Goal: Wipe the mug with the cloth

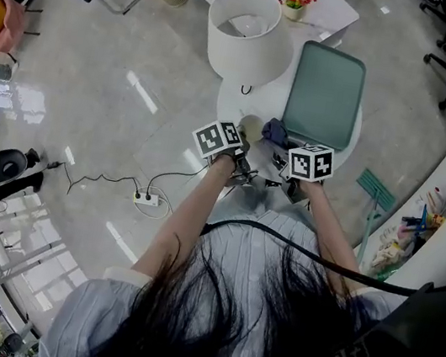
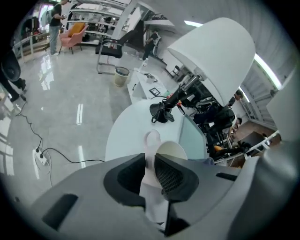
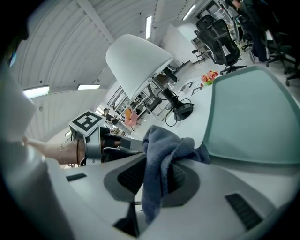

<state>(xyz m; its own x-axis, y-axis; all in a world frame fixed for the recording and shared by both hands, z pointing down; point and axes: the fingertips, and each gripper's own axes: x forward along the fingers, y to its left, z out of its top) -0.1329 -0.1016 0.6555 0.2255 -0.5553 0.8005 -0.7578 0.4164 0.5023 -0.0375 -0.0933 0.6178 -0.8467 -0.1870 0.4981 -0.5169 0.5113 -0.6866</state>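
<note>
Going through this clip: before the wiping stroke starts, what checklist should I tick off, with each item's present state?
1. White ceramic mug clamped by its wall in the left gripper: ok.
2. Blue-grey cloth pinched between the right gripper fingers: ok.
3. Cloth touching the mug: cannot tell; they sit side by side in the head view.
4. Mug lifted off the round white table: cannot tell.
5. Teal tray and white lampshade apart from both grippers: ok.

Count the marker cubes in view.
2. One black-and-white marker cube tops the left gripper, shut on the white ceramic mug; the other tops the right gripper, shut on the blue-grey cloth. None seems hidden.
</note>
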